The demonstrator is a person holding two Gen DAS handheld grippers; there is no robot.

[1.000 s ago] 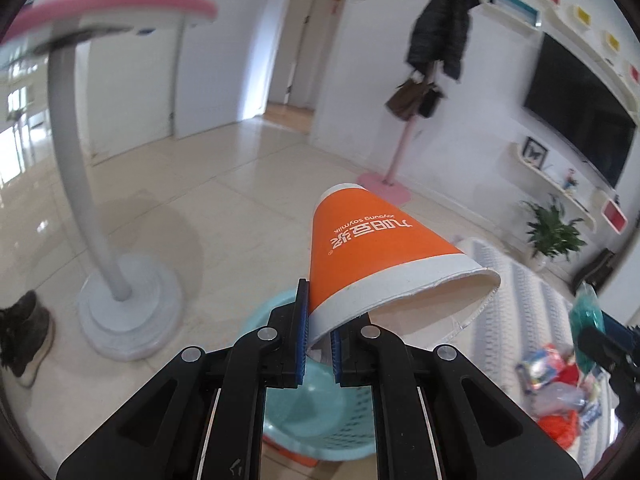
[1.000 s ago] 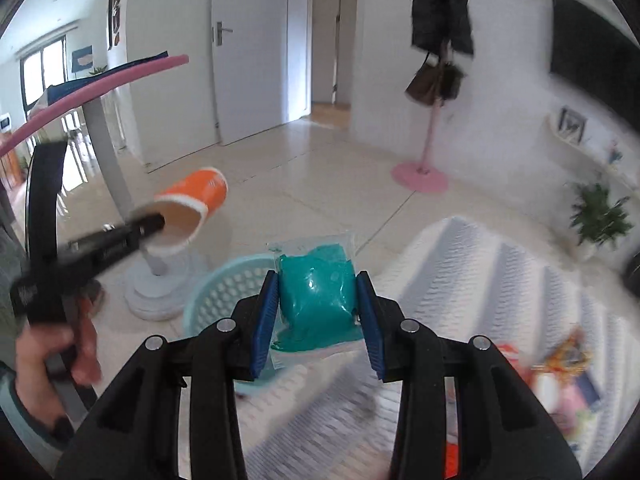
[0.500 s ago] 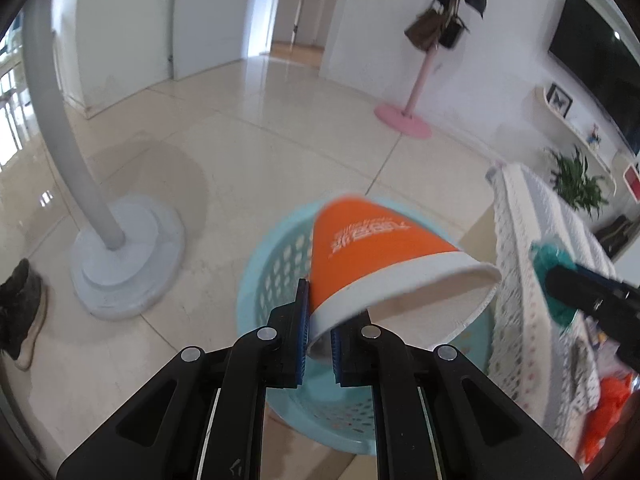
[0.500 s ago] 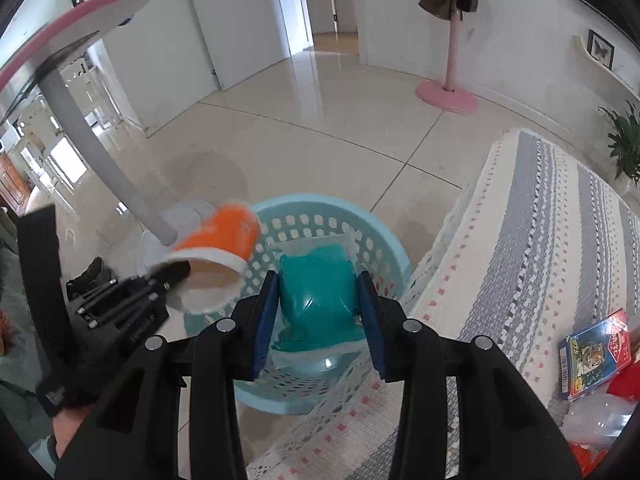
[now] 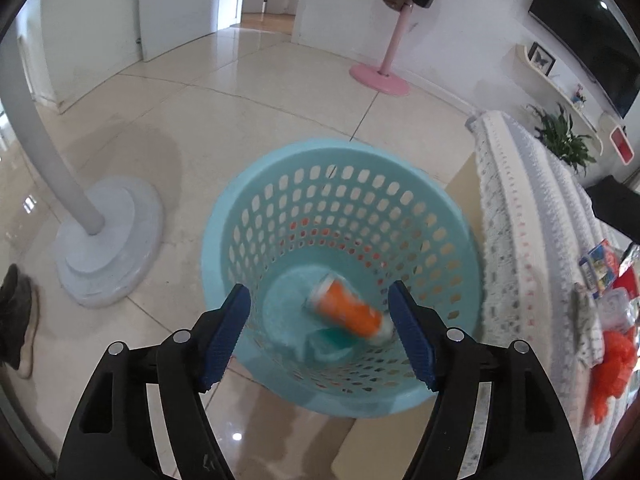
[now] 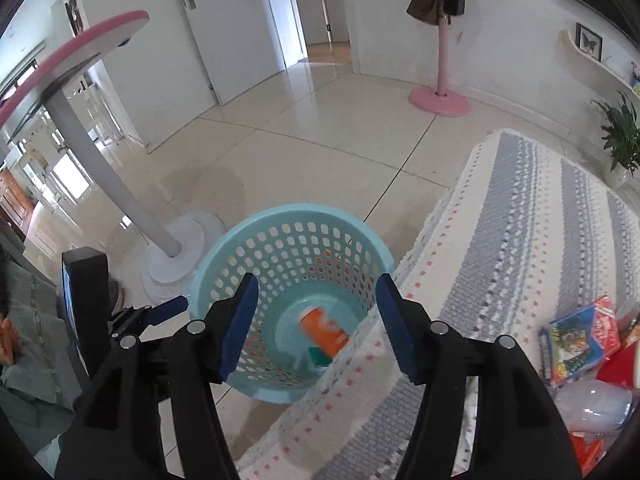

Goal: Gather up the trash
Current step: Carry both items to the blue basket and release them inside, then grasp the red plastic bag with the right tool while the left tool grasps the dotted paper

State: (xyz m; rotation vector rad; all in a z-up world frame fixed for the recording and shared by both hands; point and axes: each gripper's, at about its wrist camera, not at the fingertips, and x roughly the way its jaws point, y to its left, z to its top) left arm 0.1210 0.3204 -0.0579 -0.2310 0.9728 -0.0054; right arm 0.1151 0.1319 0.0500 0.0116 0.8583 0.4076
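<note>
A light blue perforated basket (image 5: pixel 436 204) (image 6: pixel 224 256) stands on the tiled floor beside the cloth-covered table. At its bottom lie the orange paper cup (image 5: pixel 346 312) (image 6: pixel 326 330), on its side, and the teal packet (image 5: pixel 330 340) (image 6: pixel 318 354) partly under it. My left gripper (image 5: pixel 320 332) hangs above the basket mouth, jaws opening, nothing between the pads. My right gripper (image 6: pixel 316 322) is also over the basket, jaws opening and empty. The left gripper (image 6: pixel 166 308) shows at the basket's left edge in the right wrist view.
A striped knitted cloth (image 6: pixel 520 260) (image 5: pixel 520 220) covers the table at right, with more packets and wrappers (image 6: pixel 580 340) (image 5: pixel 604 320) on it. A white round stand base (image 5: pixel 104 244) (image 6: pixel 180 252) sits left of the basket. A pink coat rack (image 5: pixel 384 76) stands farther back.
Both grippers sank over the basket and spread their jaws. The orange cup left the left gripper and the teal packet left the right; both now lie in the basket.
</note>
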